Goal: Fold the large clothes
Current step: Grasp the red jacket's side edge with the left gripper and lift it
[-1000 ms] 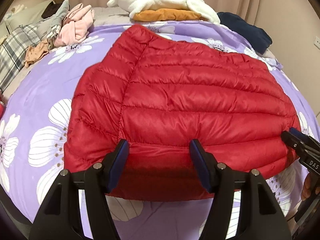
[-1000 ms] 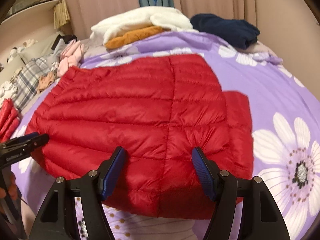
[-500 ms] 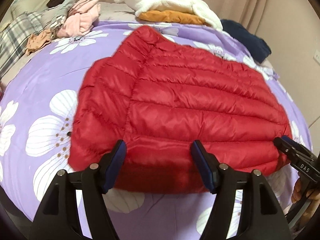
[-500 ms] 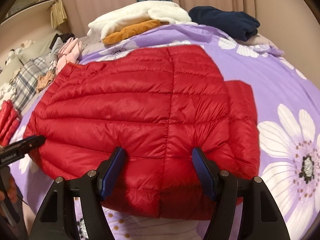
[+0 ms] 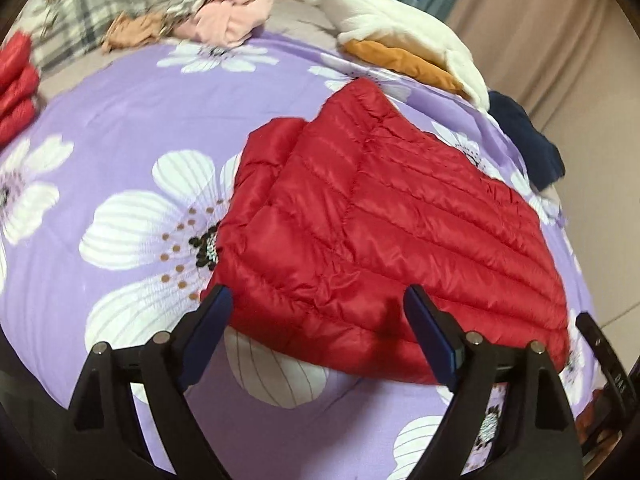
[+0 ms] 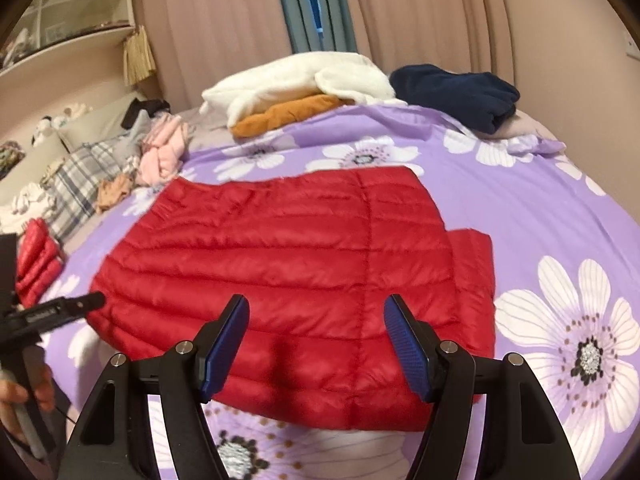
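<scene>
A red quilted down jacket (image 5: 384,232) lies flat and partly folded on the purple flowered bedspread (image 5: 132,128); it also shows in the right wrist view (image 6: 288,264). My left gripper (image 5: 316,312) is open and empty, its fingers above the jacket's near left edge. My right gripper (image 6: 316,320) is open and empty over the jacket's near hem. A folded sleeve part (image 6: 472,276) sticks out at the jacket's right side. The left gripper's tip (image 6: 76,306) shows at the left of the right wrist view.
A white and orange pile (image 6: 304,92) and a navy garment (image 6: 456,94) lie at the far edge. Pink clothes (image 6: 164,152), plaid fabric (image 6: 76,184) and a folded red jacket (image 6: 38,264) lie at the left. Curtains hang behind the bed.
Both grippers have pulled back and up from the jacket. The left wrist view has swung left, so the jacket now sits right of centre. The jacket lies still.
</scene>
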